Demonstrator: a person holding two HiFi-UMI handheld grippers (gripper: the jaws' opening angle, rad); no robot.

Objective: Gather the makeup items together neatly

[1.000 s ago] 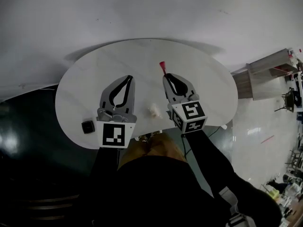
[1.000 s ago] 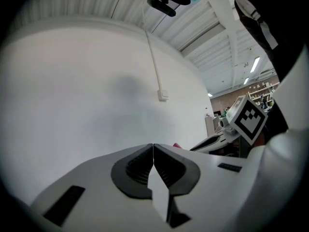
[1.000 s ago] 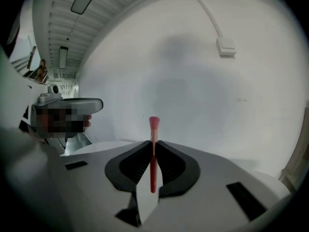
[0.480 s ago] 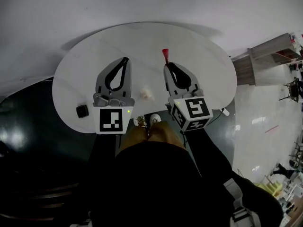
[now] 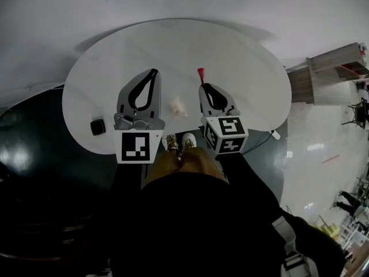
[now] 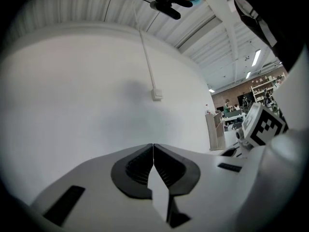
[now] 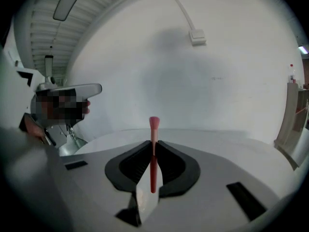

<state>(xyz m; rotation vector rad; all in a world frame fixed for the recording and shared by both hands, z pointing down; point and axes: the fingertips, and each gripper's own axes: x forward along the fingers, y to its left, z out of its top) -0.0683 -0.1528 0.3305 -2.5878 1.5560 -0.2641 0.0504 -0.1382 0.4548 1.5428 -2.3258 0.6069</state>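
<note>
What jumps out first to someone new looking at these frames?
The red makeup brush clamped in the right claw, its head sticking out past the tips, above the white round table. The left claw is shut and empty. A black square case sits near the table's left edge, a small pale item between the two claws.

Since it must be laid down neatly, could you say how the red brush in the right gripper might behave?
The red brush looks thin and straight, so it is probably stiff and light. Its slim handle could well roll once released on the smooth table.
</note>
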